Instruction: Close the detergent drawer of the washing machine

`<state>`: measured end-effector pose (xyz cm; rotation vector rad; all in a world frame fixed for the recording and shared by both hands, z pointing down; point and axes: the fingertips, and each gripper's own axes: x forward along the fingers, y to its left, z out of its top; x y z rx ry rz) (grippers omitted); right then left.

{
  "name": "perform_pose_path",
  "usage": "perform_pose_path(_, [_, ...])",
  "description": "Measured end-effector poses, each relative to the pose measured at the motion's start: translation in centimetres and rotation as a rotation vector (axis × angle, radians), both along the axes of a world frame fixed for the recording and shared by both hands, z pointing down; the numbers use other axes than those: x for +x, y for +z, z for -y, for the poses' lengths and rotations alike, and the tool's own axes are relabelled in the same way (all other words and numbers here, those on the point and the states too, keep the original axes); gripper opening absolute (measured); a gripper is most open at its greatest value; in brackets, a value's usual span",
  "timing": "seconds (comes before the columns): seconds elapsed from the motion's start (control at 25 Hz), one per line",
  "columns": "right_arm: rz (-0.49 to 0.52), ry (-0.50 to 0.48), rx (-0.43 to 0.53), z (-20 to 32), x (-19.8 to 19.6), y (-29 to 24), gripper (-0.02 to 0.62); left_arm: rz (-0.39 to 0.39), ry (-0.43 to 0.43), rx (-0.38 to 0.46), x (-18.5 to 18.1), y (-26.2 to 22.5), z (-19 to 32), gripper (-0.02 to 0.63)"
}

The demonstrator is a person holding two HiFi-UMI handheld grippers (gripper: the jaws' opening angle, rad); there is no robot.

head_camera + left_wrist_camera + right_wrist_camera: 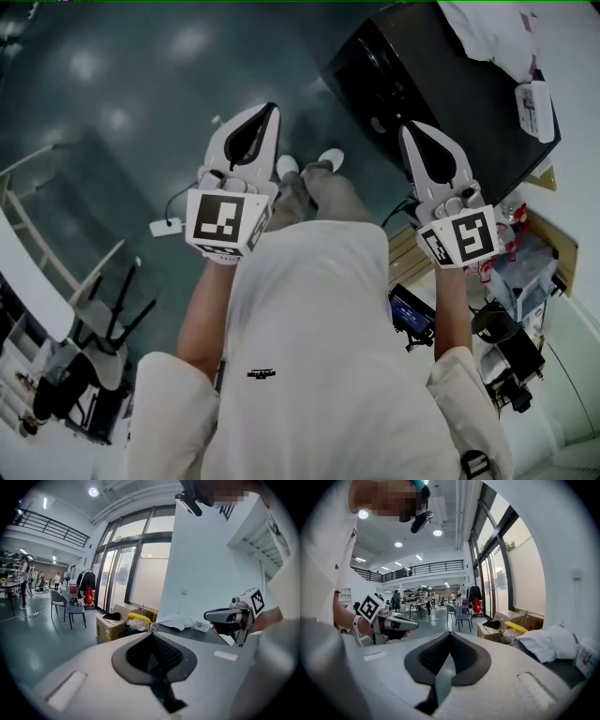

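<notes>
Washing machine (427,94) top holds white cloth (487,33); left tool (270,108) and right tool (407,128) are pressed together, empty.

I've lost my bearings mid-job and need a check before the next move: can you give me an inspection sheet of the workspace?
Surface: dark machine top, partly covered.
Job's things: detergent drawer, nothing seen in any view.
Clutter: white cloth and small packet on the machine top.
Grippers: left gripper and right gripper both shut and empty, held clear of the machine.
Cables: white plug and lead lying on the floor.
Surroundings: chair, cardboard boxes, tall windows.
</notes>
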<state>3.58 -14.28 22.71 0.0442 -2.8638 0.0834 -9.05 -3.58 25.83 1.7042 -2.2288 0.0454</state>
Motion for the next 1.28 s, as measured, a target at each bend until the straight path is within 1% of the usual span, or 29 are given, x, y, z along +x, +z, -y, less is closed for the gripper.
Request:
perform_pose_path(0.12, [0.016,-0.071,0.076,-1.8,0.2,-1.9,0.003,0.018,-0.014,0.019,0.5,-1.5,-1.3,0.018])
perform_pose_path(0.24, [0.04,-0.085,0.106,-3.1,0.2,-3.2,0.003,0.047,-0.035,0.041,0.2,-3.1,-2.7,0.018])
perform_pose_path(0.36, [0.061,-0.05,0.105,-3.9,0.8,-4.0,0.003,0.054,-0.043,0.06,0.4,-4.9,-4.2,0.018])
perform_pose_path(0.52, [0.078,-0.003,0.102,-4.0,1.5,-4.2,0.003,0.062,-0.033,0.091,0.5,-6.3,-5.2,0.018])
perform_pose_path(0.64, [0.087,0.018,0.116,-4.2,2.1,-4.5,0.003,0.085,-0.02,0.112,0.7,-7.2,-5.7,0.018])
perform_pose_path(0.8, [0.098,0.07,0.147,-3.7,3.5,-4.6,0.003,0.099,-0.001,0.113,1.1,-7.4,-5.9,0.018])
perform_pose_path(1.04, [0.072,0.137,0.161,-4.0,5.3,-4.5,0.003,0.09,0.016,0.126,1.5,-7.0,-6.3,0.018])
perform_pose_path(1.28, [0.048,0.151,0.133,-5.2,6.1,-4.3,0.003,0.069,0.035,0.142,2.5,-7.0,-6.4,0.018])
